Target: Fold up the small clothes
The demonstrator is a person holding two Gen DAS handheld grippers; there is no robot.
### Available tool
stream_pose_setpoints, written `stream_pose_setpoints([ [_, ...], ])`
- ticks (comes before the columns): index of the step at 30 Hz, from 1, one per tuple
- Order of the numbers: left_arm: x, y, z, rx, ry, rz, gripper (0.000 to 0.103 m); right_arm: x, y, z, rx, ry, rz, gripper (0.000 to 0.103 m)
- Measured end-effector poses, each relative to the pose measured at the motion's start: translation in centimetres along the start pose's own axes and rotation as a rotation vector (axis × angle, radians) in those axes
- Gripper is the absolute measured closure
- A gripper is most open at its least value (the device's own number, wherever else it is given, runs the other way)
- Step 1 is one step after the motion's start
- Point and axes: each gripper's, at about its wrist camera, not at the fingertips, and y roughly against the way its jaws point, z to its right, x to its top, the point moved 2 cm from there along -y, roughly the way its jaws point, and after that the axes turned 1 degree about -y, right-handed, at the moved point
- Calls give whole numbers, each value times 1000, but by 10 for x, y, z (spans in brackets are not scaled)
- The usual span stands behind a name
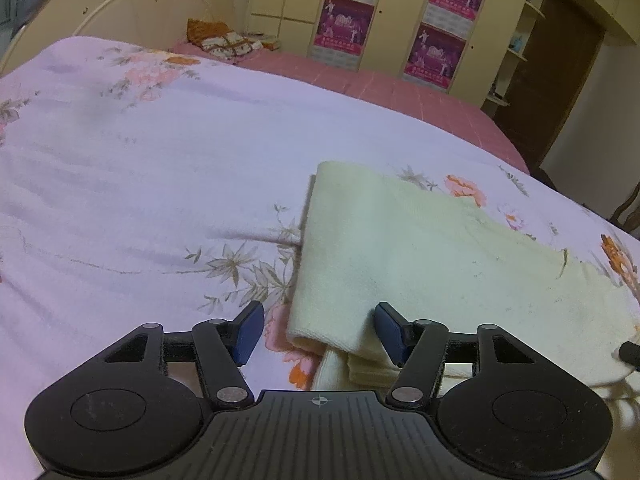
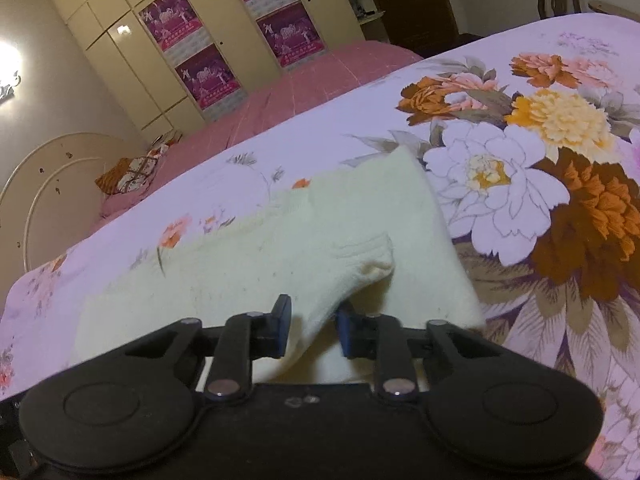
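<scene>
Cream towel (image 1: 420, 248) lies on the floral bedspread (image 1: 140, 160), already doubled lengthwise, layers stacked at its near edge. Left gripper (image 1: 319, 332) gapes wide over the near corner, gripping nothing. Right gripper (image 2: 313, 330), fingers partly apart, has a raised fold between them, grip uncertain; crosswise fold likely remains.

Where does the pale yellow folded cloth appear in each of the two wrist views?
Left wrist view: the pale yellow cloth fills the lower right, its near corner between the open fingers of the left gripper.
Right wrist view: the cloth lies at centre and lower left, a raised fold running down between the fingers of the right gripper.
Shared landmark: the wardrobe with purple posters.
</scene>
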Motion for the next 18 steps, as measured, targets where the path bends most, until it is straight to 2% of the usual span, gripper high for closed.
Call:
stream_pose_setpoints([
  [1,-1,1,2,-14,-7,1,62,1,-1,-1,-16,29,3,97],
  [3,-2,5,8,-13,-18,12,63,-1,4,-4,-38,85,11,98],
  [7,-3,6,11,-28,-13,6,63,-3,27,-9,-66,202,83,98],
  [9,-4,5,10,-36,1,-8,63,-4,24,3,-110,203,68,98],
  [11,-7,2,9,-26,-16,-5,63,-5,8,17,-128,178,-22,98],
  [13,-7,3,9,-20,-22,3,64,-3,8,16,-118,185,-12,97],
  [15,-6,6,8,-15,-26,9,68,1,15,13,-118,187,31,84],
  [18,-4,13,4,-7,-23,21,70,9,24,15,-155,196,84,82],
])
